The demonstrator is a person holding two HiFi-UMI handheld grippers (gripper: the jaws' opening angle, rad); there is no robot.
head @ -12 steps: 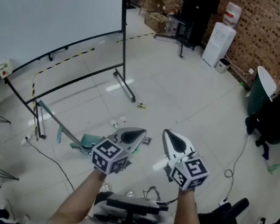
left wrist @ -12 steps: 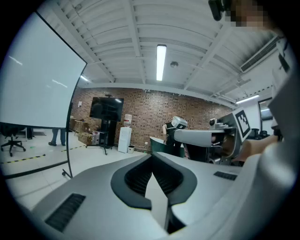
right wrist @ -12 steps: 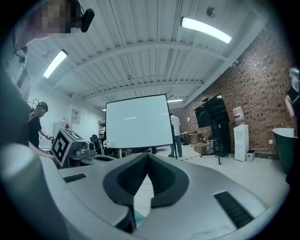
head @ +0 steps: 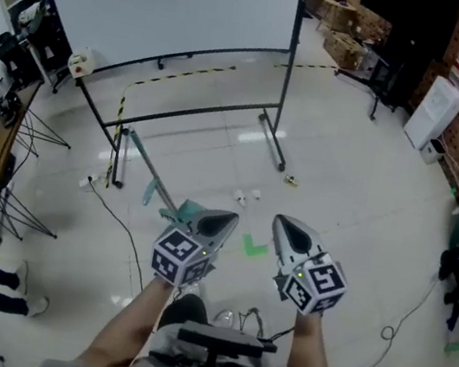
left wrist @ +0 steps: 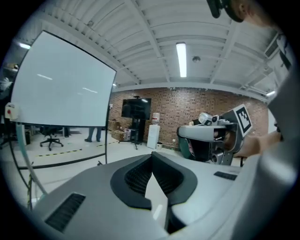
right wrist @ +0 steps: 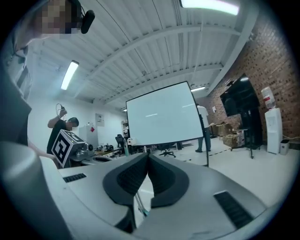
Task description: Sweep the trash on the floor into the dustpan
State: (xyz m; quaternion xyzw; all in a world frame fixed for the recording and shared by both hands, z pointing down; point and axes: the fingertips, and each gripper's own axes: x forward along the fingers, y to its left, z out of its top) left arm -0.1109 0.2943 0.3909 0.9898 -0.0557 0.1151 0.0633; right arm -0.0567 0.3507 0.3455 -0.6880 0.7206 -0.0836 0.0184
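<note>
Trash bits lie scattered on white floor just ahead of both grippers, near foot of whiteboard stand, teal long-handled dustpan beside left gripper; left gripper & right gripper both closed tight, nothing betw jaws

I get bright, even light from ceiling tubes, soft glare on the floor, and dark fisheye corners in both gripper views.

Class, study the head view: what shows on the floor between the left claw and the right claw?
A small green mark on the floor, seen in the head view between the left claw and the right claw.
</note>
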